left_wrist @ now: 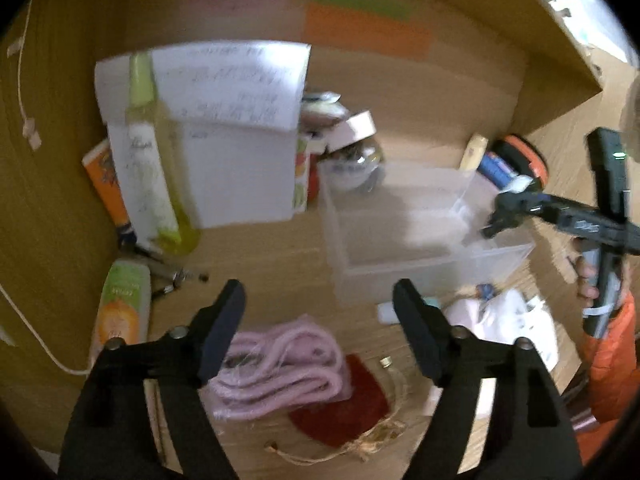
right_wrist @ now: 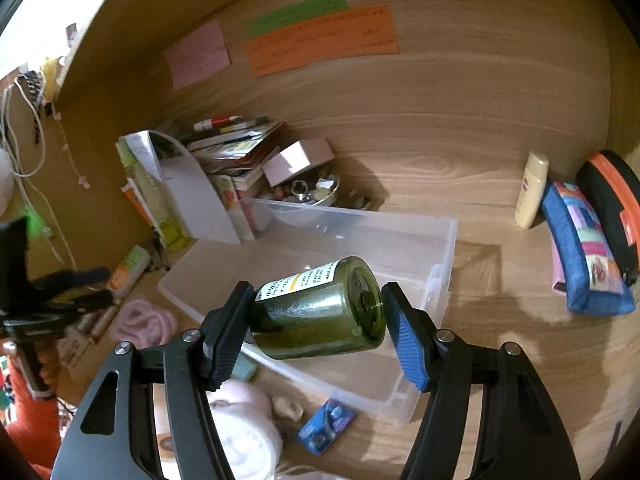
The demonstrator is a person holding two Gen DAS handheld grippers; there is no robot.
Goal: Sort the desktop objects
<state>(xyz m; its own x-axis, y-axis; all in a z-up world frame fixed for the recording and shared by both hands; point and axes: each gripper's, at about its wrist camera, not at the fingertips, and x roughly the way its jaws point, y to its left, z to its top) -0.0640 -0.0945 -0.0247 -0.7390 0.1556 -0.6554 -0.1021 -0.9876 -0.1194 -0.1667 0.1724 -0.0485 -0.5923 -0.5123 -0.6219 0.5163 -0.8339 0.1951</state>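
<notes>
My right gripper (right_wrist: pixel 316 316) is shut on a dark green glass bottle (right_wrist: pixel 320 312) with a white and yellow label, held on its side above a clear plastic box (right_wrist: pixel 400 240). The box (left_wrist: pixel 408 240) also shows in the left wrist view, with the right gripper (left_wrist: pixel 500 216) over its right end. My left gripper (left_wrist: pixel 320 320) is open and empty, above a bundle of pink yarn (left_wrist: pixel 280 372) and a red pouch (left_wrist: pixel 352 404) on the wooden desk.
A white file holder (left_wrist: pixel 224 140) with a yellow-green bottle (left_wrist: pixel 156 160) stands at the back left. An orange tube (left_wrist: pixel 120 312) and pens lie left. A bowl of trinkets (right_wrist: pixel 312 196), a cream tube (right_wrist: pixel 530 192), a blue pencil case (right_wrist: pixel 584 256) and an orange-black case (right_wrist: pixel 616 208) stand near the back wall.
</notes>
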